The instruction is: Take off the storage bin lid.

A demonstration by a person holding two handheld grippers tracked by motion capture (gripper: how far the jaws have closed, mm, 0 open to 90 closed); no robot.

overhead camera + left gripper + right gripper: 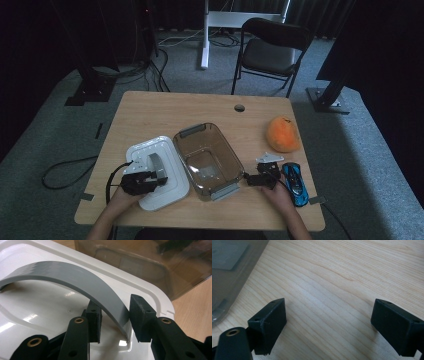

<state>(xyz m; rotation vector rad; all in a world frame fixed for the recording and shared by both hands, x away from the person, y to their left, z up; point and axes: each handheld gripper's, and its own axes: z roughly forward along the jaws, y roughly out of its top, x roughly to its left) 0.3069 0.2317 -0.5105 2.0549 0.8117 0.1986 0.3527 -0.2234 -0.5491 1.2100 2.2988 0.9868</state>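
Now the grey handle [82, 282] sits between the left gripper's [113, 317] fingers [94, 320].

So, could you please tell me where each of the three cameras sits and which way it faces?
High view: above the person's side, looking forward and down on the table; forearms and both grippers enter from below.
Left gripper view: rides the left gripper, looking along its jaws closed on the lid's grey handle.
Right gripper view: rides the right gripper, facing bare tabletop between open jaws.
Shared: the clear tub appears in all three; the white lid in the first two.
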